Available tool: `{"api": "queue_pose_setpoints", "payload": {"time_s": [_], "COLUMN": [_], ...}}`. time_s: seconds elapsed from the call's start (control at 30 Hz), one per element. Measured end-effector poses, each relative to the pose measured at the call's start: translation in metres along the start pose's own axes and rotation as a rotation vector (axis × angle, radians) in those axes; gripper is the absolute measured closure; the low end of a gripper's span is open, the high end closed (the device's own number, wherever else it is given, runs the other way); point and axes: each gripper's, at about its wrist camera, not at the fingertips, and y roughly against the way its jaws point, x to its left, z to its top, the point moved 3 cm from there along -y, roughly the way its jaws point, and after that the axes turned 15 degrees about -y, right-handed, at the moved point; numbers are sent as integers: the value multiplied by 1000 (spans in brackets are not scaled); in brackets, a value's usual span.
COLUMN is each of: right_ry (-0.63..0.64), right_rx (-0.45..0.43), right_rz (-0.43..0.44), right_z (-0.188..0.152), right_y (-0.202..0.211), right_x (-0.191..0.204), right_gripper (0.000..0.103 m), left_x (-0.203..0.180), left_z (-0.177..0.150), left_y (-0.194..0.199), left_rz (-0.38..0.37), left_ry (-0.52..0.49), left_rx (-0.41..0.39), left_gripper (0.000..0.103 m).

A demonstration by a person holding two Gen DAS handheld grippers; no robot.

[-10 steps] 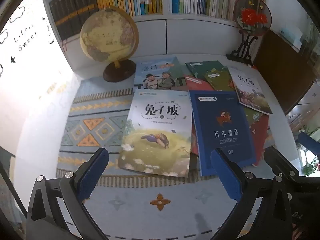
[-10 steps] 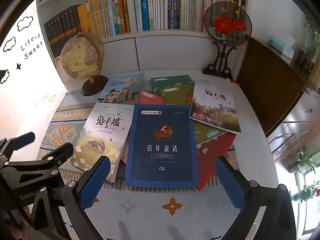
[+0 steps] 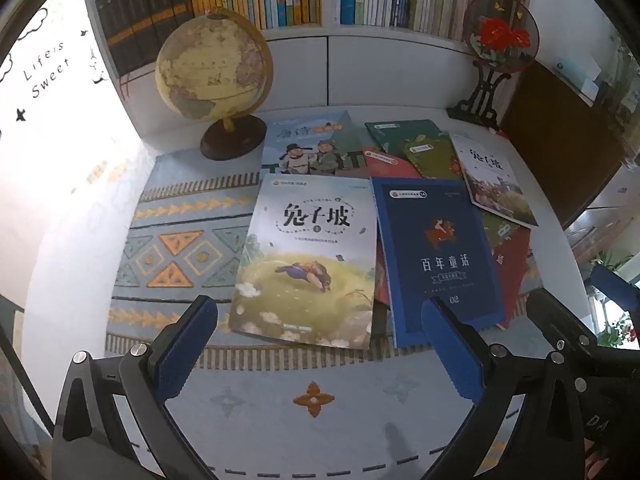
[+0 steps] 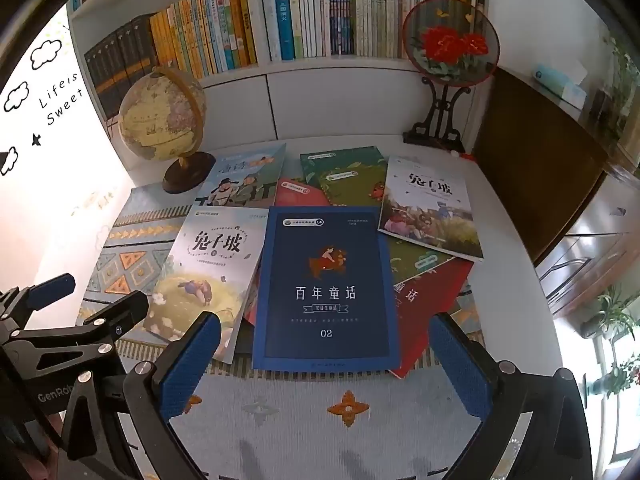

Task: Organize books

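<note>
Several books lie spread on a patterned mat on a white table. A pale book with a yellow meadow cover lies left of a dark blue book. Behind them are a light blue book with two figures, green books, a red book and a second white-topped book. My left gripper hovers open above the near edge of the meadow book. My right gripper hovers open above the blue book's near edge. Nothing is between either pair of fingers.
A globe stands at the back left of the table. A round fan with red flowers on a dark stand is at the back right. Full bookshelves run along the back wall. A dark cabinet stands right.
</note>
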Motion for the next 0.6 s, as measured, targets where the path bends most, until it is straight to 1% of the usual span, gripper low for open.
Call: {"api": "queue_pose_setpoints", "payload": {"time_s": [0.2, 0.23, 0.27, 0.37, 0.53, 0.6], "right_ry": [-34, -37, -41, -43, -36, -32], "right_rx": [-5, -4, -3, -2, -3, -2], "right_rz": [14, 14, 16, 29, 41, 45], "right_z": [1, 0, -1, -3, -7, -8], "right_y": [5, 5, 6, 7, 9, 11], "right_x": [-5, -5, -4, -3, 3, 5], "right_gripper": [0, 0, 0, 0, 0, 0], "left_x": [-11, -3, 8, 6, 8, 12], "left_z": [-7, -5, -5, -7, -12, -14], "left_y": [3, -1, -4, -3, -6, -6], "left_rz": [-60, -68, -92, -79, -102, -84], "left_ry": [10, 11, 22, 17, 32, 33], "left_rx": [-2, 1, 7, 0, 1, 3], "left_gripper": [2, 2, 2, 2, 2, 2]}}
